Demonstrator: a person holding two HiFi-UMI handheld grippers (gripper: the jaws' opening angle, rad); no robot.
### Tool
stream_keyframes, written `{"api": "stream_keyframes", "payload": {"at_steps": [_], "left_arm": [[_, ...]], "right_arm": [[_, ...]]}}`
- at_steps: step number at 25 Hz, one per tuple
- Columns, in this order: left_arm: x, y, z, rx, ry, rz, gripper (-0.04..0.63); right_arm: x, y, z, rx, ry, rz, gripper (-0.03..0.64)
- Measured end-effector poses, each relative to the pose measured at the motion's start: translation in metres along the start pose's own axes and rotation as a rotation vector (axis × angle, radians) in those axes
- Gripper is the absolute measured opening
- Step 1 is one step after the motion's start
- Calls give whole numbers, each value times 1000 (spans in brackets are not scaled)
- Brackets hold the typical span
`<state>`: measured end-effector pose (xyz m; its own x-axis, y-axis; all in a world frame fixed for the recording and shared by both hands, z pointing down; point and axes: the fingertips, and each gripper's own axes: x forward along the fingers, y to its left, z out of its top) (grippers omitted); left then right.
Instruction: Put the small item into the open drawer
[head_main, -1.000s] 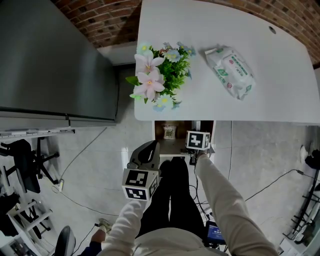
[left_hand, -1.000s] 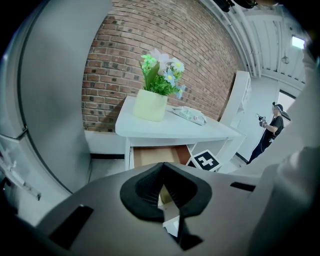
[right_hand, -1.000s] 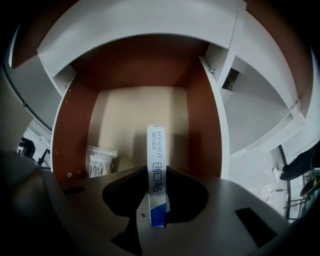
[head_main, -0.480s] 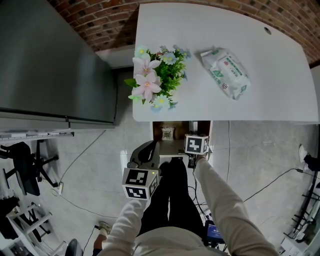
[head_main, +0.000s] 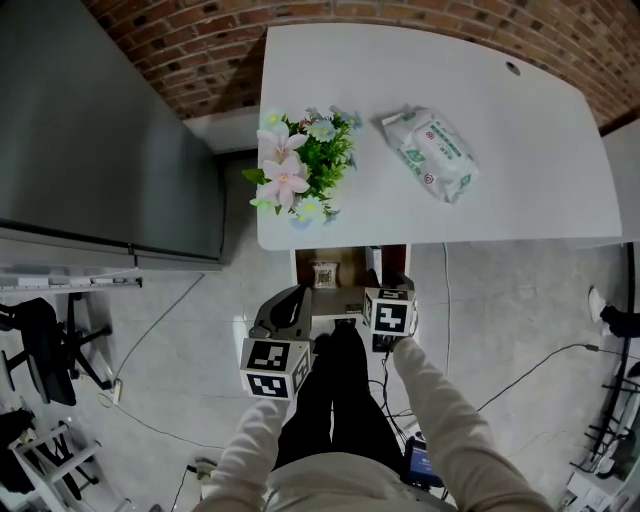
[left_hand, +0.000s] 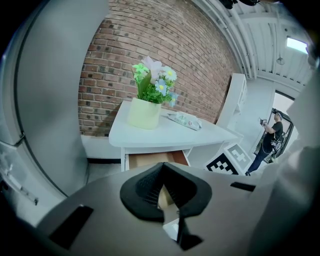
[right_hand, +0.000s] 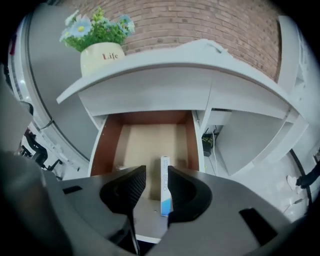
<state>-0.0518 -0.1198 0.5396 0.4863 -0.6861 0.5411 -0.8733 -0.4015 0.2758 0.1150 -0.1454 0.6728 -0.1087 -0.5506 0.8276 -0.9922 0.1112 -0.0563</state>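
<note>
The open drawer (right_hand: 100, 150) under the white table has brown walls and a tan bottom. A slim white and blue box (right_hand: 164, 192) lies flat in its front part. My right gripper (right_hand: 156, 175) hangs above that box, open; its jaws have just been opening and nothing is gripped between them. The head view shows the drawer (head_main: 352, 265) below the table edge, with the right gripper (head_main: 388, 290) over its front. The box is hidden there. My left gripper (head_main: 290, 300) waits left of the drawer front, its dark fingers (left_hand: 145, 192) closed together on nothing.
On the white table (head_main: 520, 170) stand a pot of flowers (head_main: 295, 165) and a pack of wipes (head_main: 430, 155). A small patterned thing (head_main: 323, 273) lies at the drawer's back left. A grey cabinet (head_main: 90, 130) stands at the left. Cables (head_main: 520, 370) run over the floor.
The right gripper has drawn up and back from the drawer toward the person. The left gripper has kept its place.
</note>
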Motion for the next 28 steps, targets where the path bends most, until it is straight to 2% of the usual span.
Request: {"api": "stream_keyframes", "payload": {"at_steps": [4,13,28], "left_arm": [[-5,-1,3,11,-4,-6,17],[-14,-8,9,46,-17,-35,17],[-35,-20,29,116,-64,-69,17]], "right_arm": [[-30,9,13,14,-72,28,155],[-105,18,44,40,-248,46,83],[-210,40,56,119,-420,120,30]]}}
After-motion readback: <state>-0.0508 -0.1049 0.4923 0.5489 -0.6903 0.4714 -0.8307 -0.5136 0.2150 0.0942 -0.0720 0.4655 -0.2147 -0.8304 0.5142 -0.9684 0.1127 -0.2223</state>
